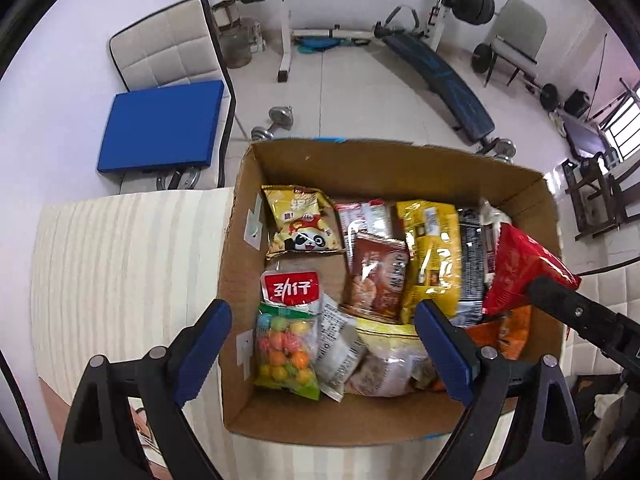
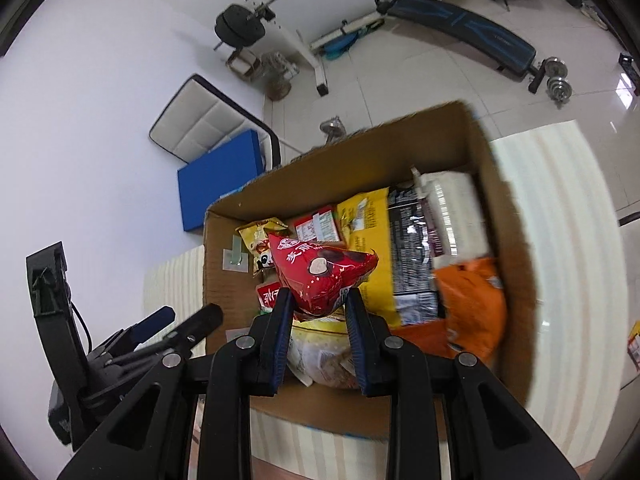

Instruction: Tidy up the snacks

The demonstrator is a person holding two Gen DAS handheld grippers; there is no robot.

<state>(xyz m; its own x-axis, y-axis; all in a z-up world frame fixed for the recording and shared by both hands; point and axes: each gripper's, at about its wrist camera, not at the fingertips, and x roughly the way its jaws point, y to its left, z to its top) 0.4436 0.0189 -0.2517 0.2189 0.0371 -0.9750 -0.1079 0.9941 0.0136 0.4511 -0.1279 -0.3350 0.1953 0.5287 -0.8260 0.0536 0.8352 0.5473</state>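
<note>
At frame centre, my right gripper (image 2: 318,306) fingers clamp the red snack bag (image 2: 322,276) above the cardboard box (image 2: 504,216); left gripper (image 1: 324,316) fingers spread, empty.

An open brown cardboard box (image 1: 384,168) fills the frame's centre, packed with snack packets; the wide-open left gripper (image 1: 324,340) hovers over its lower half, and at right a glossy red packet (image 1: 520,268) is apparently pinched by the right gripper (image 1: 536,286).

Left wrist view close above the cardboard box (image 1: 384,168) from its near-left corner, tilted down, facing the gym wall, right wrist view close over the box's (image 2: 500,200) near edge, rolled sideways, both sharing box, blue pad (image 1: 160,128), weight bench (image 2: 460,20).
</note>
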